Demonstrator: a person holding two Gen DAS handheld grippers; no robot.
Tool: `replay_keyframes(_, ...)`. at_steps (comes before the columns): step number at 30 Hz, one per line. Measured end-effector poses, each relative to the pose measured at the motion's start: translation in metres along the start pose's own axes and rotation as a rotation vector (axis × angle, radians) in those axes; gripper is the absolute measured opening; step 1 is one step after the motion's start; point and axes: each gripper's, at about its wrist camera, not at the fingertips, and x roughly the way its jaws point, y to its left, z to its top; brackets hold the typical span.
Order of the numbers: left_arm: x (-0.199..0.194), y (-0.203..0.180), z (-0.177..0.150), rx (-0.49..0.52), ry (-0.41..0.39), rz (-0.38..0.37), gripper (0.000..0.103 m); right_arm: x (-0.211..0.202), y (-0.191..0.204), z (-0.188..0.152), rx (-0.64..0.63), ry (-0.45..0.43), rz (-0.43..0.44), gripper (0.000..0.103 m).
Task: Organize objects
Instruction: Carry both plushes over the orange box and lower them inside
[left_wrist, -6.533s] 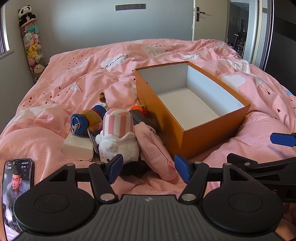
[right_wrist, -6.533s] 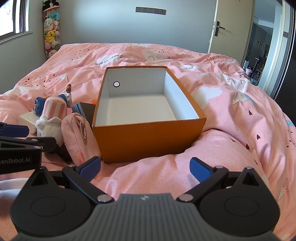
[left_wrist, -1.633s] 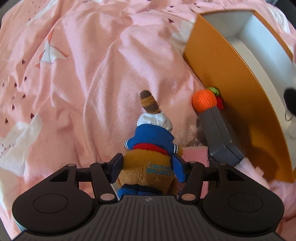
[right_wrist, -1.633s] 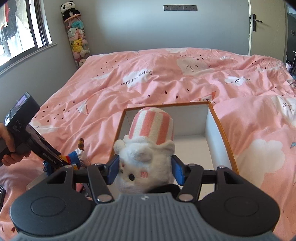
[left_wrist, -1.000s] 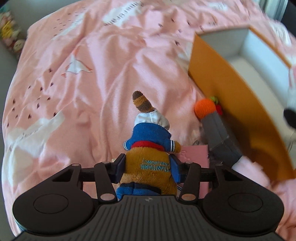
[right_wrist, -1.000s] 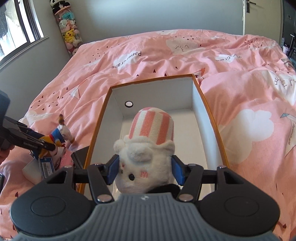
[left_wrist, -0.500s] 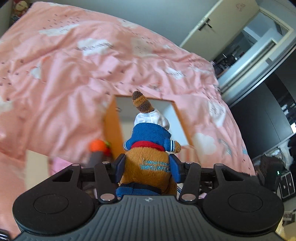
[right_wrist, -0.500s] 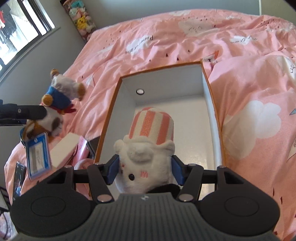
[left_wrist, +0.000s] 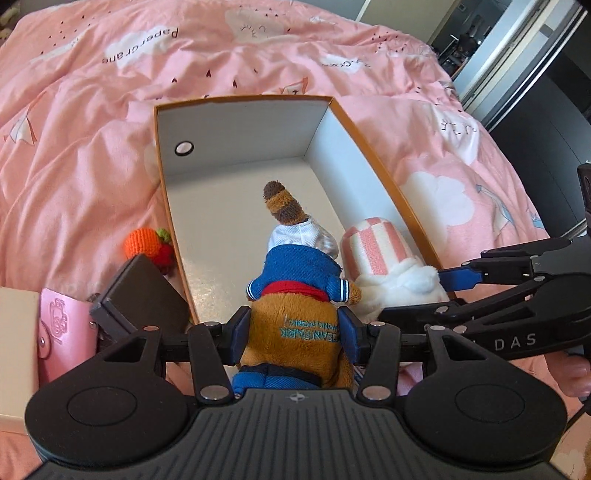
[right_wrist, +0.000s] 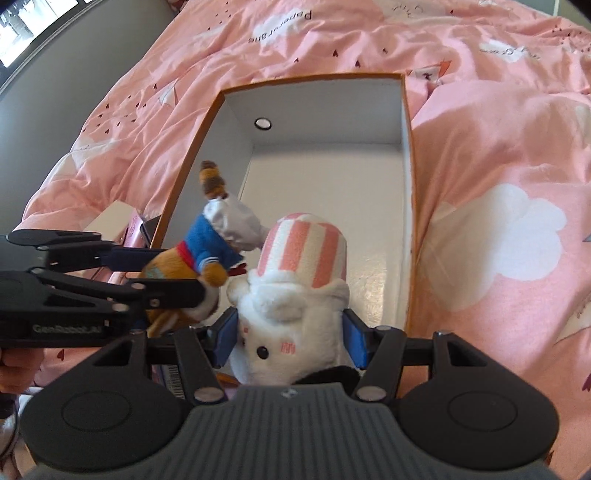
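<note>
An orange box (left_wrist: 384, 181) with a white inside lies open on the pink bed; it also shows in the right wrist view (right_wrist: 192, 155). My left gripper (left_wrist: 293, 338) is shut on a brown plush in a blue jacket (left_wrist: 295, 295), held over the box's near end. My right gripper (right_wrist: 290, 339) is shut on a white plush with a pink striped hat (right_wrist: 295, 295), held beside it over the near right of the box. The two plushes (right_wrist: 207, 251) are side by side and close. The white plush shows in the left wrist view (left_wrist: 376, 251).
Left of the box on the pink duvet (left_wrist: 74, 147) lie an orange knitted toy (left_wrist: 142, 242), a dark grey case (left_wrist: 144, 295), a pink pouch (left_wrist: 62, 332) and a cream box (left_wrist: 14, 350). The box's floor is bare beyond the plushes.
Both grippers have moved over the box and tilted down towards its inside. The left gripper has brought the brown plush in beside the white plush. Both stay shut.
</note>
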Motion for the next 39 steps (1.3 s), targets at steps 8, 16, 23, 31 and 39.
replay_keyframes(8,0.013,0.017,0.001,-0.108,0.090,0.005,0.060,0.037,-0.008,0.012,0.035,0.129,0.060,0.061)
replay_keyframes(16,0.012,0.019,0.004,-0.102,0.102,-0.028,0.074,0.044,0.001,0.017,-0.045,0.166,-0.003,0.061)
replay_keyframes(23,-0.001,0.026,0.010,-0.096,0.074,-0.014,0.055,0.056,0.022,0.018,-0.128,0.188,-0.025,0.061)
replay_keyframes(31,-0.015,0.033,0.013,-0.057,0.015,0.000,0.050,0.083,0.036,0.023,-0.164,0.263,-0.105,0.061)
replay_keyframes(39,-0.028,0.050,0.013,-0.095,-0.040,-0.017,0.050,0.097,0.031,0.026,-0.137,0.251,0.007,0.060)
